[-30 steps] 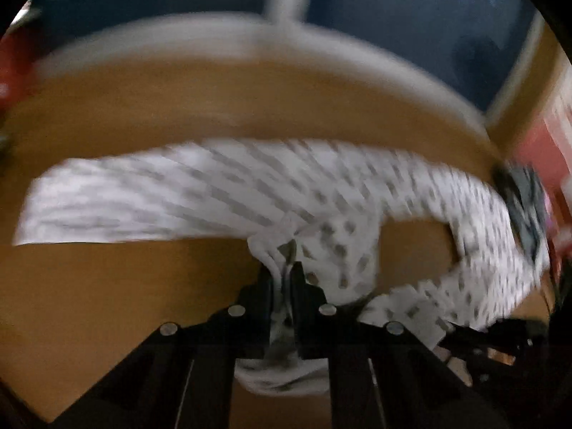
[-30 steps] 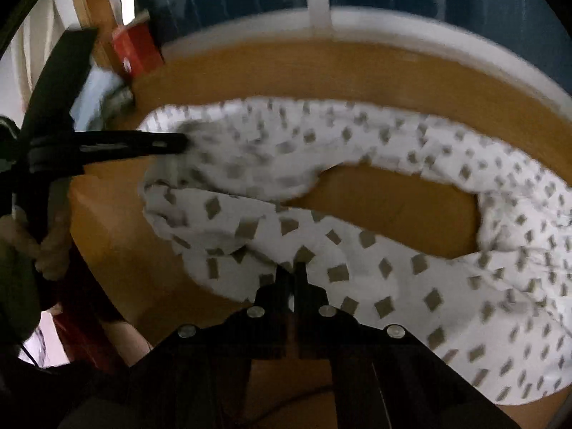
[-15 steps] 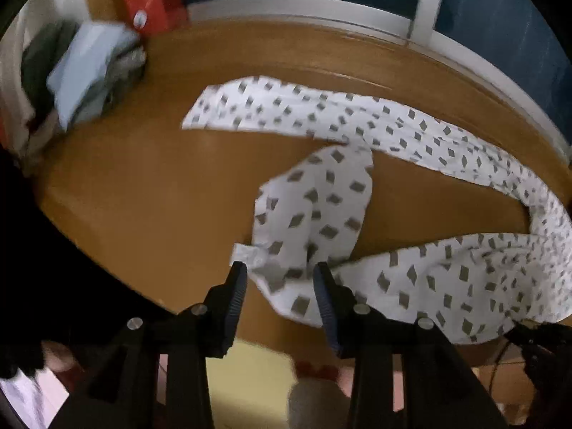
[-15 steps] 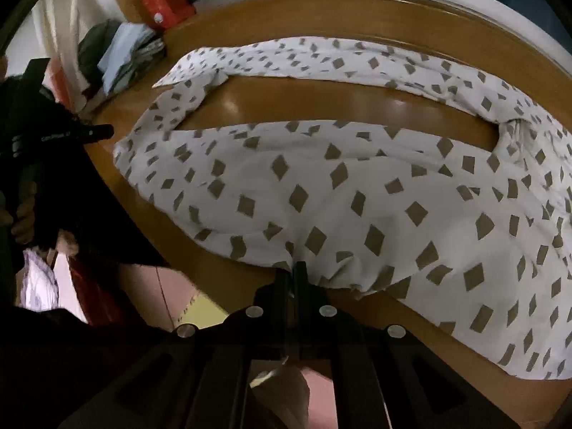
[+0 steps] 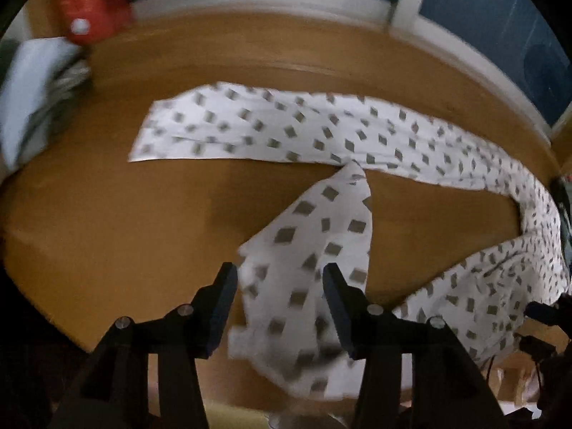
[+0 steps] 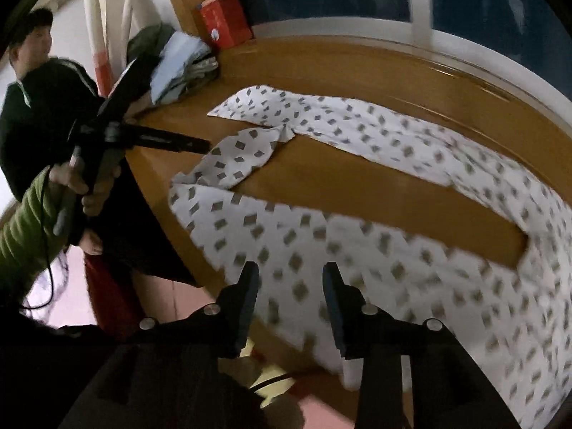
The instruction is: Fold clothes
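White diamond-print garment (image 5: 321, 136) on wooden table (image 5: 107, 214) | both hand-held grippers spread: left (image 5: 279, 279), right (image 6: 289, 275) | no legible writing

One patterned garment (image 6: 357, 250) lies on one wooden table (image 6: 357, 182); the left wrist view shows the same garment (image 5: 304, 136) on the same table (image 5: 107, 214). Two grippers are in view: the left gripper (image 5: 279, 275) and the right gripper (image 6: 290, 273), each with two fingers, spread apart. One red box (image 6: 225, 23) stands at the table's far corner, with one pile of clothes (image 6: 178, 60) beside it. One person (image 6: 39, 107) is seen at the left, and one hand (image 6: 89, 182) grips a handle.
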### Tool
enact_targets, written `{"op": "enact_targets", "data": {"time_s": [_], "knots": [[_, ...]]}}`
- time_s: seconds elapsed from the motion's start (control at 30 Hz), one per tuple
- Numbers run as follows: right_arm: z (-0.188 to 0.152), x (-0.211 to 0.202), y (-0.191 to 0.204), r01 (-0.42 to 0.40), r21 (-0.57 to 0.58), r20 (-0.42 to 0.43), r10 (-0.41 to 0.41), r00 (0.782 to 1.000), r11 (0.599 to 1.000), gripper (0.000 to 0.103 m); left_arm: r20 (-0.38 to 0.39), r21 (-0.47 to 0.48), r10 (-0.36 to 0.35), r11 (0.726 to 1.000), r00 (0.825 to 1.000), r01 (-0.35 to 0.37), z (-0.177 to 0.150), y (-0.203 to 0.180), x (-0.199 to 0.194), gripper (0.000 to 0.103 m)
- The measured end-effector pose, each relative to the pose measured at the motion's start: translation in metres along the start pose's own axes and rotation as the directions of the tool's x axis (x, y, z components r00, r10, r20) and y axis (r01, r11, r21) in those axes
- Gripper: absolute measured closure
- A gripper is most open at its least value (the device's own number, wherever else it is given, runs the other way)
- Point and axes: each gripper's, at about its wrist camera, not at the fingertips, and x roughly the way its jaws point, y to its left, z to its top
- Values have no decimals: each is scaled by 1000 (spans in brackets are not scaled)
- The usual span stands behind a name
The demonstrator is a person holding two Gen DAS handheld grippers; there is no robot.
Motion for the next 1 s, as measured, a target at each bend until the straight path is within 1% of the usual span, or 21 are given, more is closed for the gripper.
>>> {"op": "enact_targets", "data": {"time_s": [0.07, 0.13, 0.23, 0.33, 0.37, 0.4, 0.43, 0.47, 0.5, 0.53, 0.57, 0.6, 0.63, 0.7, 0.73, 0.8, 0.83, 0.87, 0.9, 0.93, 1.0], "knots": [[16, 27, 7, -6, -20, -39, 5, 999, 1000, 65, -33, 49, -8, 999, 999, 9, 12, -8, 18, 56], [26, 46, 16, -2, -75, -79, -4, 997, 997, 66, -63, 135, -2, 991, 998, 11, 19, -20, 29, 56], [40, 73, 29, 33, -190, -132, -59, 990, 981, 66, -97, 245, -7, 969, 995, 31, 22, -34, 40, 56], [49, 95, 35, 49, -252, -178, -96, 979, 966, 66, -86, 272, -16, 962, 996, 39, 18, -36, 44, 57], [49, 99, 35, 51, -253, -191, -102, 976, 966, 65, -77, 258, -25, 965, 997, 44, 16, -34, 43, 64], [49, 102, 35, 58, -252, -197, -110, 974, 966, 65, -67, 237, -33, 970, 997, 48, 14, -29, 40, 79], [48, 102, 36, 62, -254, -190, -113, 975, 965, 65, -60, 193, -41, 980, 997, 52, 11, -20, 36, 84], [47, 102, 38, 67, -256, -184, -116, 976, 964, 68, -53, 148, -48, 988, 997, 55, 8, -10, 32, 86], [45, 101, 39, 69, -254, -179, -117, 977, 965, 75, -45, 98, -50, 994, 998, 55, 4, 2, 27, 88], [43, 99, 41, 59, -253, -181, -107, 978, 966, 100, -36, 37, -42, 998, 998, 43, -4, 17, 19, 89], [40, 97, 43, 51, -252, -181, -99, 979, 966, 102, -27, -25, -32, 999, 999, 31, -11, 32, 11, 90], [38, 91, 45, 56, -252, -164, -99, 981, 966, 102, -19, -85, -26, 996, 999, 24, -18, 47, 2, 90], [37, 83, 47, 47, -240, -140, -82, 987, 970, 102, -10, -144, -28, 989, 1000, 26, -27, 61, -11, 90], [38, 65, 47, 24, -197, -92, -42, 995, 980, 102, 6, -255, -26, 967, 1000, 27, -43, 88, -37, 89], [42, 59, 43, 17, -173, -69, -29, 997, 985, 102, 11, -289, -12, 957, 1000, 14, -48, 97, -50, 89], [52, 47, 37, 3, -126, -25, -6, 1000, 992, 102, 10, -311, -13, 950, 1000, 16, -47, 110, -62, 83], [61, 51, 32, 15, -112, -18, -17, 1000, 994, 102, 9, -318, -12, 948, 1000, 14, -45, 116, -65, 78], [70, 60, 26, 47, -94, -19, -49, 999, 994, 102, 5, -321, 9, 947, 1000, -7, -41, 121, -64, 66], [75, 69, 21, 74, -82, -29, -76, 997, 994, 102, -6, -315, 48, 948, 999, -47, -37, 121, -60, 53], [82, 85, 14, 108, -61, -51, -111, 992, 992, 102, -16, -311, 80, 947, 997, -81, -32, 123, -56, 50], [91, 111, 3, 151, -27, -84, -153, 985, 988, 102, -29, -313, 106, 943, 994, -110, -24, 127, -51, 49]]}}
